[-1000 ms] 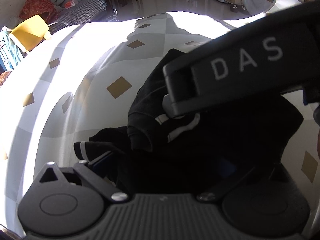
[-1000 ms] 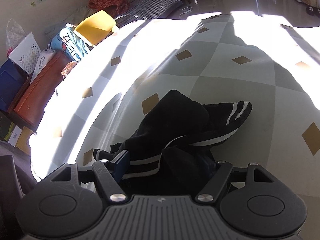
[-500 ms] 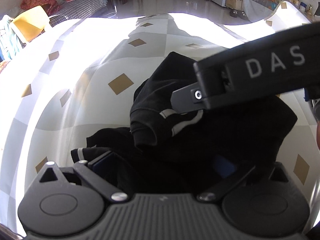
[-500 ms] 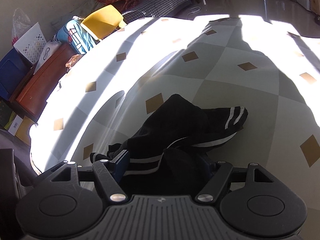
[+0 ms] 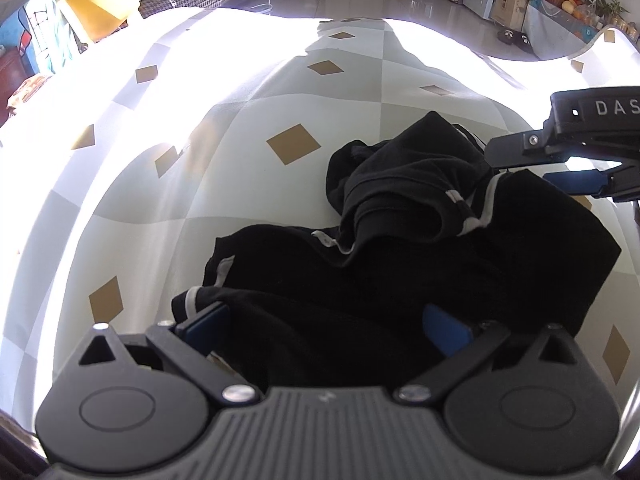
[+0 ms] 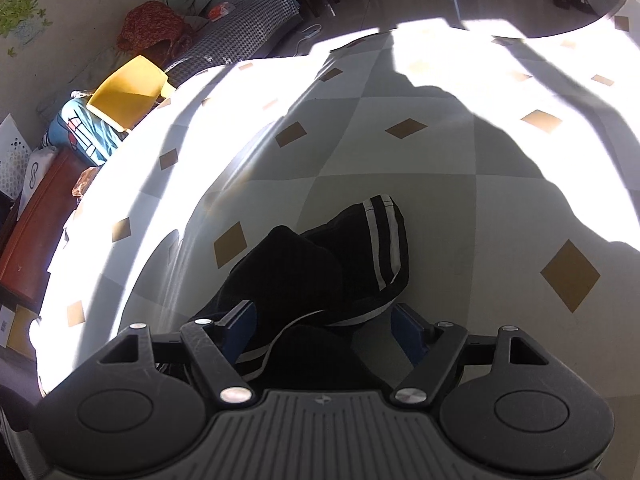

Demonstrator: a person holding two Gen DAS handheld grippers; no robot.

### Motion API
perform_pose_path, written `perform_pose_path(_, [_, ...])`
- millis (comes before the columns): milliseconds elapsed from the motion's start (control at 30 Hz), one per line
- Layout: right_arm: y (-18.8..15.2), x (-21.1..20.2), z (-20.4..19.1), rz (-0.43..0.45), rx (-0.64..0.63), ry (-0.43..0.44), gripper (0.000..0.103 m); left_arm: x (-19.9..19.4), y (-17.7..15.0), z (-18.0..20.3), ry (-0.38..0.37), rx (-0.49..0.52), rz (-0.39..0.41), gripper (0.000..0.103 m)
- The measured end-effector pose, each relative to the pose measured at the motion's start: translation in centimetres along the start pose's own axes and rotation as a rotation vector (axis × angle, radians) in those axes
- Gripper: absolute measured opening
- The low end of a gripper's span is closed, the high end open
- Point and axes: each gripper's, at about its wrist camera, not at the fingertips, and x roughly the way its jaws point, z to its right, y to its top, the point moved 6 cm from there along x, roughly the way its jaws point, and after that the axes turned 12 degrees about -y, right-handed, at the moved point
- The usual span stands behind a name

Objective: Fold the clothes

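Where sun and shadow cut across the white tablecloth with pale grey checks and tan diamonds, crumpled in a heap: a black fabric garment with white stripes, lying on the near part of the table, a striped cuff turned up at its far end in the right wrist view.

Left gripper: blue-padded fingers spread wide, dark cloth bunched between them and reaching up against both pads; no pinch visible, cannot tell whether any fabric is actually held.

Right gripper: blue pads also set apart, straddling the garment's near fold, left pad touching cloth, right pad beside it with a strip of bare tablecloth showing. Seen too from the left wrist view at the right edge, black body lettered "DAS", fingers parted, just above the garment's far right side.

Beyond the table's left edge: a yellow plastic chair back, a houndstooth-covered sofa, a reddish-brown wooden cabinet.
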Motion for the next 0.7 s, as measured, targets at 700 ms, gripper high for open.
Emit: perform_pose_path(700, [-1.5,5.2,-0.8,-0.124,0.11,0.097,0.067,3.1,-1.0,0.7,0.028,0.001,-0.046,0.103])
